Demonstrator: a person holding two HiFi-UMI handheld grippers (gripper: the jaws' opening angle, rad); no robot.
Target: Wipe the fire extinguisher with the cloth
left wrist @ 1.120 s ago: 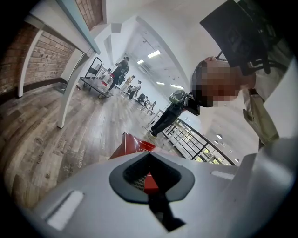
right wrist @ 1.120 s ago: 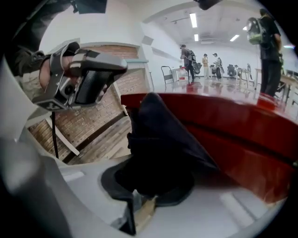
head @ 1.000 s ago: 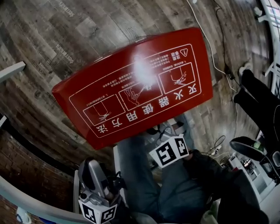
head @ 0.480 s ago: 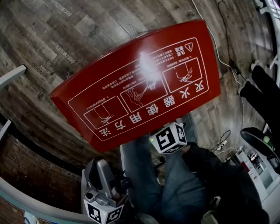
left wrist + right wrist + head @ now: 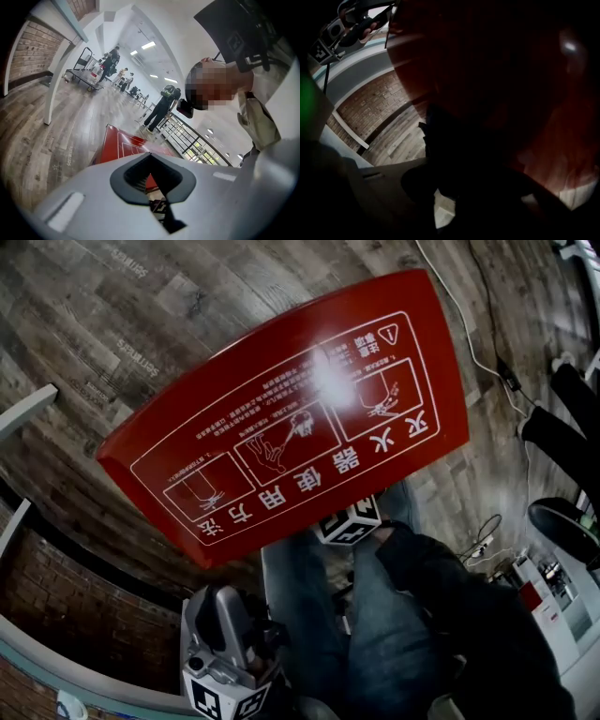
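Right tongs (image 5: 445,187) point steeply down, pinching a dark cloth (image 5: 440,136) at the near side of the red fire extinguisher box (image 5: 291,409) on the wooden floor (image 5: 141,324). Left tongs (image 5: 152,176), pressed together and empty, sit low beside the person's legs (image 5: 309,615).

White characters 灭火器使用方法 (image 5: 319,479) printed large on lid of red box (image 5: 448,381), upside down in head view. Three boxed pictograms (image 5: 281,437) alongside, small captions too fine to read. Warning triangle (image 5: 387,332) with exclamation mark at one corner. Faint print on floor planks (image 5: 131,259), illegible.
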